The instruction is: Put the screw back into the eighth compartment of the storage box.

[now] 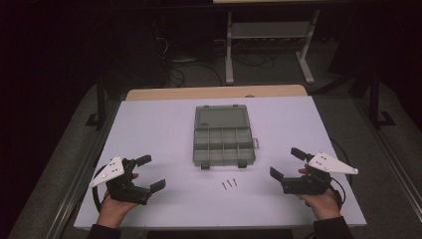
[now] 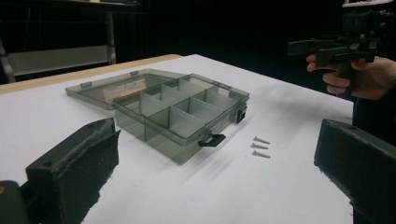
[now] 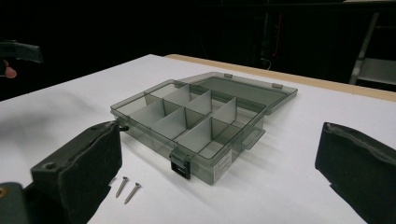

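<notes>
A smoky clear compartment box [image 1: 224, 145] lies in the middle of the white table [image 1: 149, 124], its lid [image 1: 222, 118] folded open away from me and its cells empty. Three small screws [image 1: 230, 184] lie just in front of it. My left gripper [image 1: 152, 173] hovers open at the near left, held by a hand, with nothing between its pads [image 2: 93, 163]. At the near right my right gripper [image 1: 285, 163] is also open and empty, its pads [image 3: 88, 158] framing the box [image 3: 187, 121]. Both point inward at the box [image 2: 180, 109] and the screws [image 2: 259, 147].
A wooden strip [image 1: 214, 92] runs along the table's far edge. Beyond it, a white metal stand [image 1: 268, 35] and cables sit on the dark floor. Black frame posts [image 1: 101, 99] flank the table. Bare white surface lies on both sides of the box.
</notes>
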Demonstrator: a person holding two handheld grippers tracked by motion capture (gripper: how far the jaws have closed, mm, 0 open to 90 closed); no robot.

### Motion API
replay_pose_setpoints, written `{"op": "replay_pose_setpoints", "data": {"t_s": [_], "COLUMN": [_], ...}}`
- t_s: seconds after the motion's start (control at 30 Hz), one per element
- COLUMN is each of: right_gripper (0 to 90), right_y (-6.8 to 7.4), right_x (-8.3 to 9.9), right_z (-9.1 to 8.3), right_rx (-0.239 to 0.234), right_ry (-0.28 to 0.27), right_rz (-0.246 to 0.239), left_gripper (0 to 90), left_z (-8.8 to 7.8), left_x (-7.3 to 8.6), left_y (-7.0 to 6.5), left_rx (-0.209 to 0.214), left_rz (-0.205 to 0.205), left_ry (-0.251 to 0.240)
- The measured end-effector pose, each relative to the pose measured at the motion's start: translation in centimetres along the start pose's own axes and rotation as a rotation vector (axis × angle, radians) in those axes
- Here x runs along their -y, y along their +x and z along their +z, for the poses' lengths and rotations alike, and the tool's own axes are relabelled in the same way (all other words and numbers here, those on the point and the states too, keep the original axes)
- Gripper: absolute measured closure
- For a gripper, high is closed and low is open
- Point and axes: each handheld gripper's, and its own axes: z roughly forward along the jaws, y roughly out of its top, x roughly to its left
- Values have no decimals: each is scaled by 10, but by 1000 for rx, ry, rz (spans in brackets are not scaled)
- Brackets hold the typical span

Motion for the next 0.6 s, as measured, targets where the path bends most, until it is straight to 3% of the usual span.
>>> {"op": "replay_pose_setpoints", "data": {"t_s": [0.37, 0.4, 0.6], "right_gripper": [0, 0, 0], "right_y": [-3, -4, -5], "right_x": [0, -1, -4], "right_z": [-3, -2, 2], "right_rx": [-5, -10, -12], "right_ry": [-1, -2, 17], "right_rz": [26, 51, 29], "left_gripper": [0, 0, 0], "left_z": [5, 4, 3], "left_x": [0, 1, 2], "left_y": [0, 1, 5], "left_rx": [-2, 1, 3], "left_rz": [1, -16, -22], "left_ry": [18, 2, -10]}}
